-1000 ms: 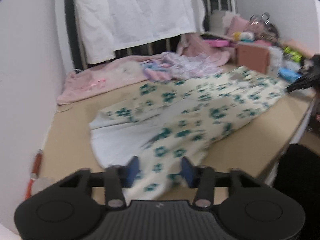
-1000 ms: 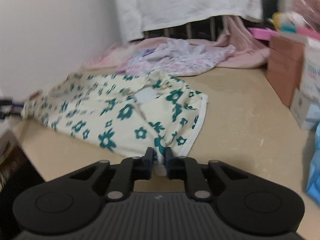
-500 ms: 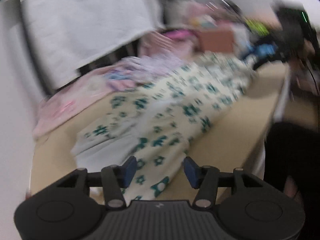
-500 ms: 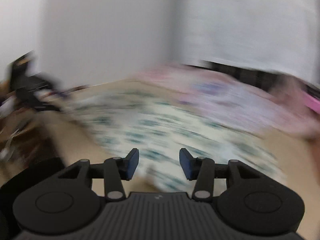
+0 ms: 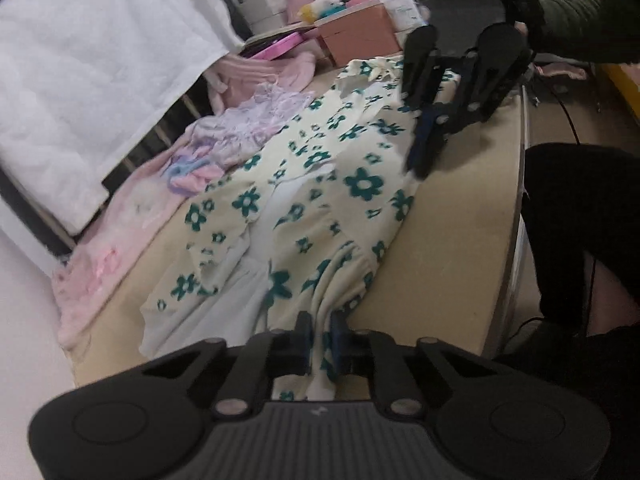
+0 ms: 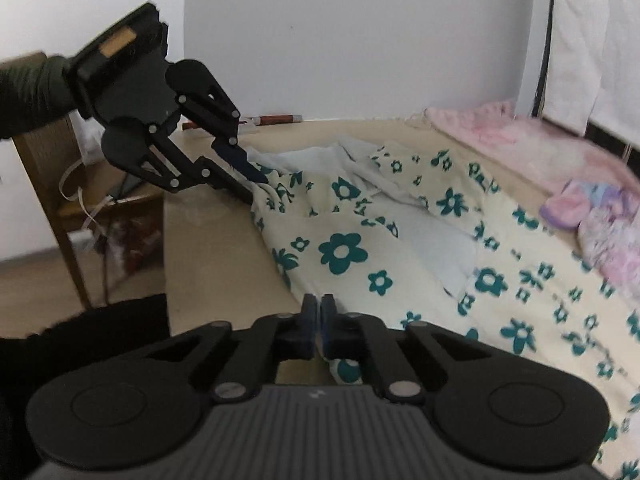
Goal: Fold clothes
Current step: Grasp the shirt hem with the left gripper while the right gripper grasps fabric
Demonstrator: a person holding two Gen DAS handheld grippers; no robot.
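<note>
Bare tabletop (image 5: 452,240) runs open along the near edge beside the floral garment (image 5: 320,184), room to slide through. The far side is crowded: pink and lilac clothes (image 5: 240,132) heaped by the hanging white cloth (image 5: 92,80), boxes (image 5: 356,36) stacked at the end. White wall (image 6: 360,40) closes the other end.
</note>
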